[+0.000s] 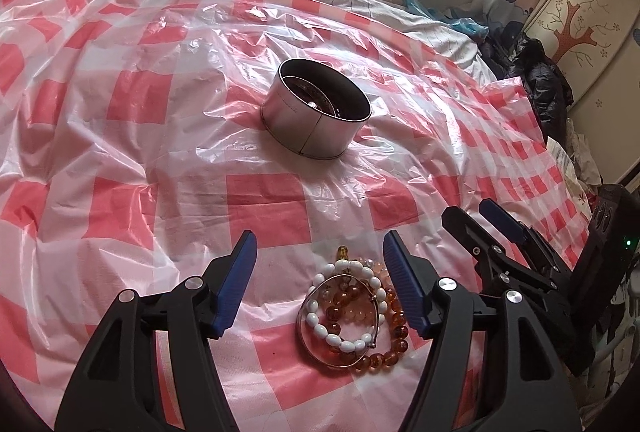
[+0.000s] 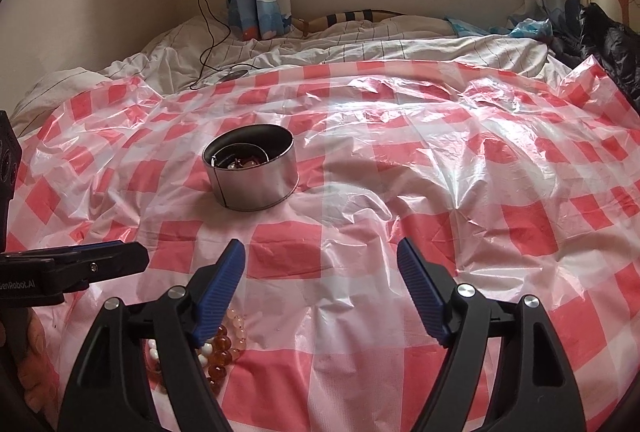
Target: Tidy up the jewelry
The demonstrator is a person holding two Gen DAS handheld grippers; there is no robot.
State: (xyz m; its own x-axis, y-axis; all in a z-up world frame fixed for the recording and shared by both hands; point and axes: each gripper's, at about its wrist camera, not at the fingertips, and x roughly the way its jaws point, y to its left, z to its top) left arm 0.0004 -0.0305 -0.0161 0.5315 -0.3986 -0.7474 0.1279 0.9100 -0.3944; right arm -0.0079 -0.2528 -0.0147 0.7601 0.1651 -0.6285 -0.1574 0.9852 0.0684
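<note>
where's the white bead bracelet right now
In the left wrist view the white bead bracelet lies low in the frame on the checked plastic sheet, tangled with amber beads, between the left gripper's open fingers.

The left gripper (image 1: 318,244) hangs with jaws apart over a heap of bead bracelets (image 1: 352,316) near the checked plastic sheet's (image 1: 120,151) near edge; nothing is gripped. A round metal tin (image 1: 312,115) stands mid-sheet; the right gripper (image 1: 476,209) enters from the right edge.
</note>
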